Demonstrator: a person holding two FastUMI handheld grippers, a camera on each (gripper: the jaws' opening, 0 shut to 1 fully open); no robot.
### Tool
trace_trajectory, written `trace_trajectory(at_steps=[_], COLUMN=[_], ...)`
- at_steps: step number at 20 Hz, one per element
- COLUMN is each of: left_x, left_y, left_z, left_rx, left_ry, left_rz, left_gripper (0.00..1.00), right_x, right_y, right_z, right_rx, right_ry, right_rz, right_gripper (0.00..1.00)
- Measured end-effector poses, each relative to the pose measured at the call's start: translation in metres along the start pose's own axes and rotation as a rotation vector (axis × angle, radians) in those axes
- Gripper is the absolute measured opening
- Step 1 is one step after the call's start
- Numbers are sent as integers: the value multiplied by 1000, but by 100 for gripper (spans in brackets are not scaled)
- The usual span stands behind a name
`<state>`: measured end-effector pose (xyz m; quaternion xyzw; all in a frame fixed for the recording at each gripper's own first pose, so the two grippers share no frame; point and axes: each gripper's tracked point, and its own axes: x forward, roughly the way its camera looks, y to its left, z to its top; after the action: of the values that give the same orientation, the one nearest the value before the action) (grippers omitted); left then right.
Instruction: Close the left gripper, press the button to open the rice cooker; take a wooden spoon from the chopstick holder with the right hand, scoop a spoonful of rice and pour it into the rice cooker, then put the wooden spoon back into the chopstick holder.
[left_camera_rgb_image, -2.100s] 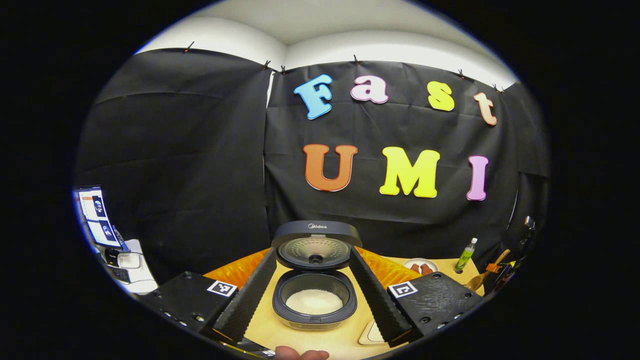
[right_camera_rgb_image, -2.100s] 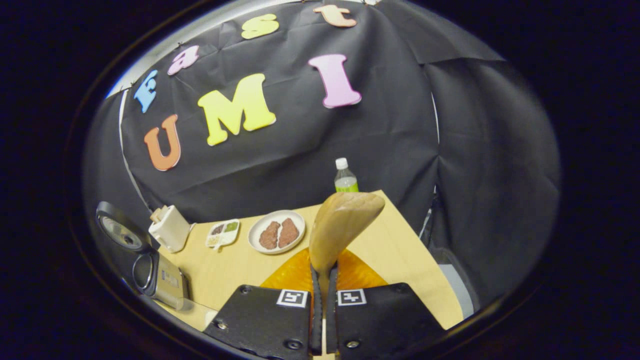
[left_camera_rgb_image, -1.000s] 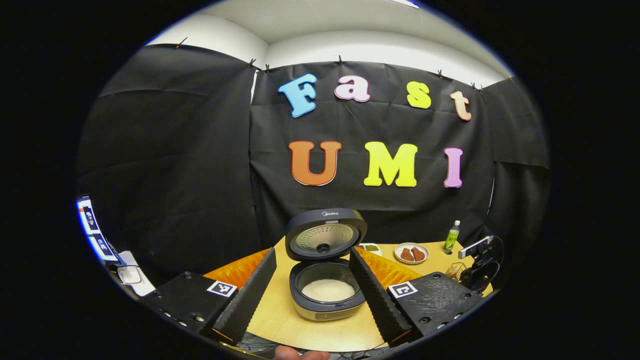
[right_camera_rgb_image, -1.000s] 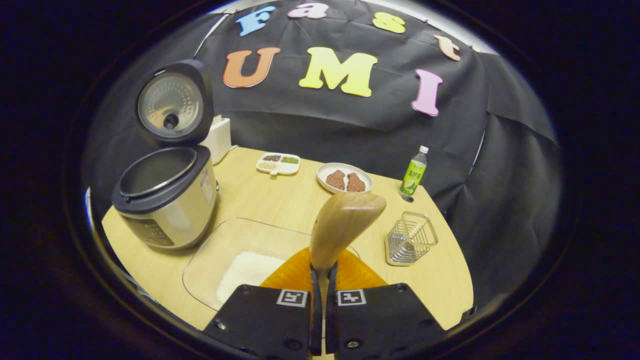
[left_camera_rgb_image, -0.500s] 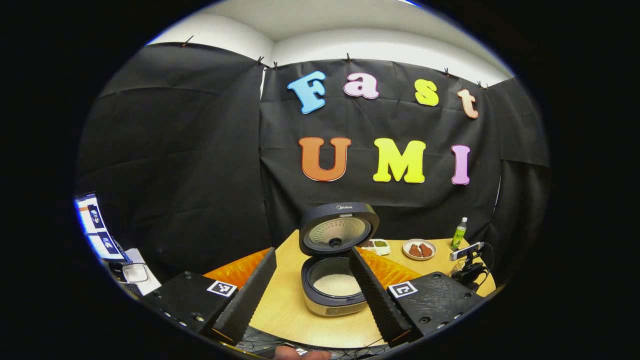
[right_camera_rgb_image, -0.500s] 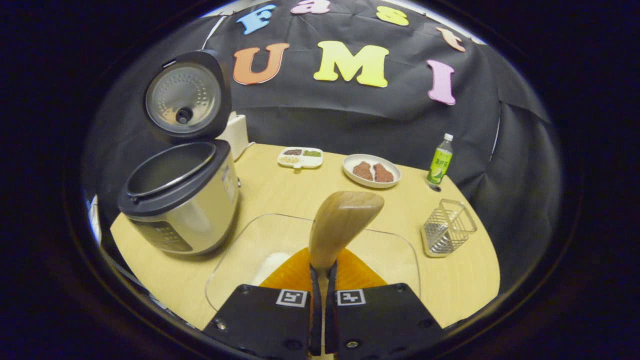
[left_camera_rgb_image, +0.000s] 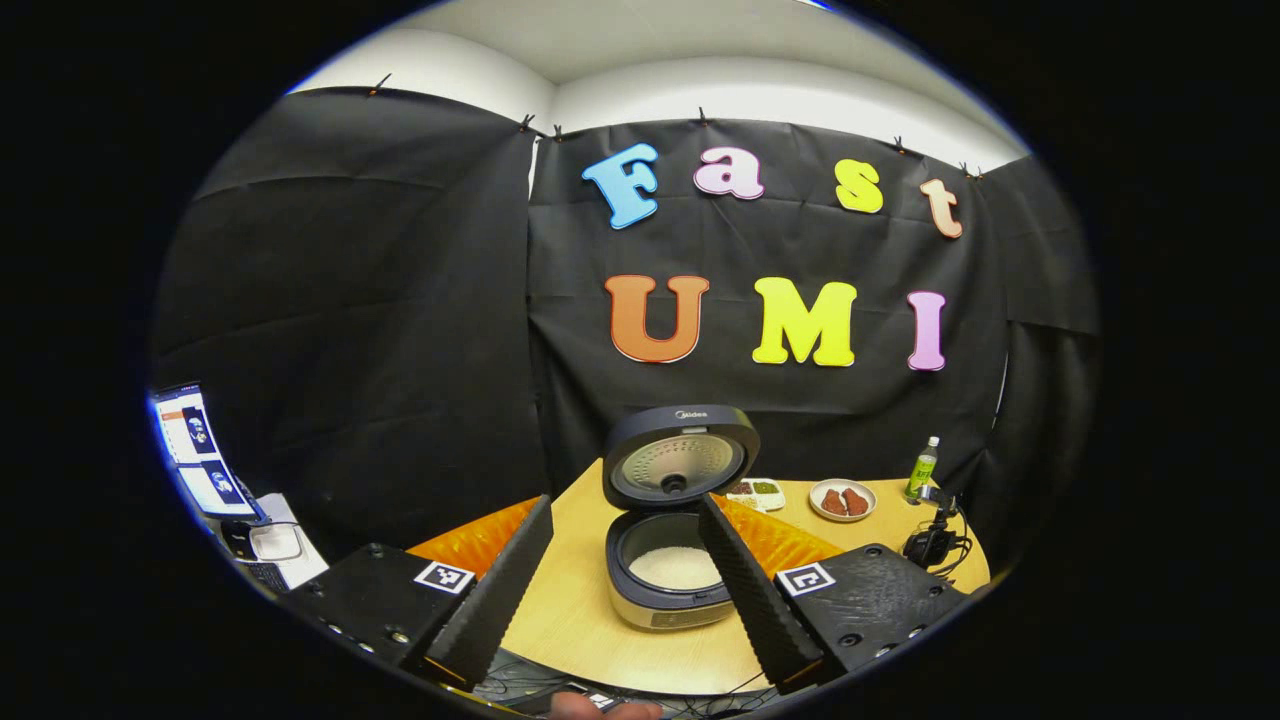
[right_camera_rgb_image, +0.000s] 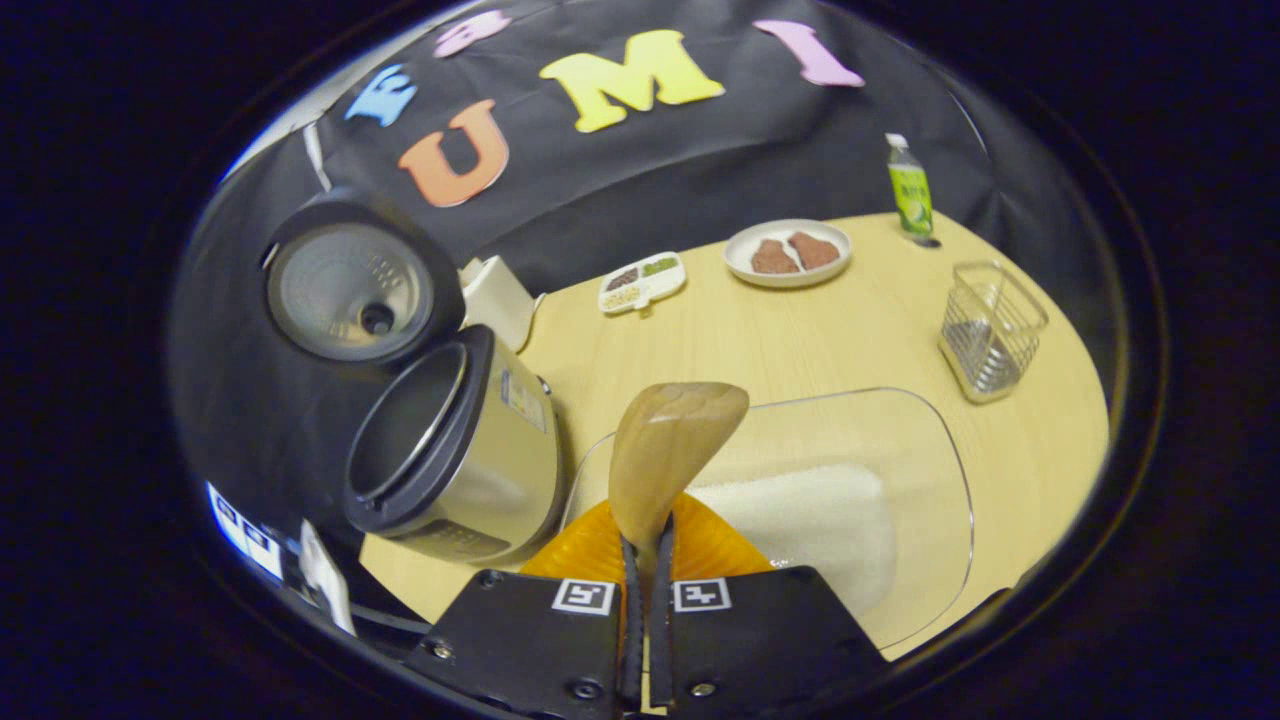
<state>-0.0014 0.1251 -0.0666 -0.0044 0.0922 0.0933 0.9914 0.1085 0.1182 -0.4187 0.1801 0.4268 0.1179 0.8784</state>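
The rice cooker (right_camera_rgb_image: 455, 440) stands with its lid (right_camera_rgb_image: 350, 290) thrown back, so the button press looks done, and there is already white rice in its pot (left_camera_rgb_image: 675, 566). The left claw (left_camera_rgb_image: 625, 575) hangs back from the cooker with its fingers spread wide and nothing between them, I would guess to keep out of the way.

The right claw (right_camera_rgb_image: 645, 560) is pinched tight on the handle of the wooden spoon (right_camera_rgb_image: 665, 455), bowl pointing forward and tipped over the clear tray (right_camera_rgb_image: 930, 440) just beside the cooker. The heap of rice (right_camera_rgb_image: 810, 530) lies under the spoon, which suits a scoop, though whether the spoon carries grains I cannot tell.

The wire chopstick holder (right_camera_rgb_image: 990, 330) sits on the counter (right_camera_rgb_image: 790, 340) well beyond the tray from the cooker, empty and waiting for the spoon's return.
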Motion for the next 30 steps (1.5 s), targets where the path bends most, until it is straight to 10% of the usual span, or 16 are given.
trace_trajectory(at_steps=[13,21,30], left_x=[31,26,-13], left_y=[-61,-62,-9], left_z=[4,4,-1], left_rx=[22,42,21], left_ry=[-11,-35,-57], left_rz=[-114,-92,44], left_gripper=[95,95,94], right_x=[-95,-132,-72], right_y=[-58,38,186], right_z=[101,169,170], right_rx=[554,463,251], right_ry=[-155,-172,-100], right_rz=[147,340,461], right_gripper=[8,8,7])
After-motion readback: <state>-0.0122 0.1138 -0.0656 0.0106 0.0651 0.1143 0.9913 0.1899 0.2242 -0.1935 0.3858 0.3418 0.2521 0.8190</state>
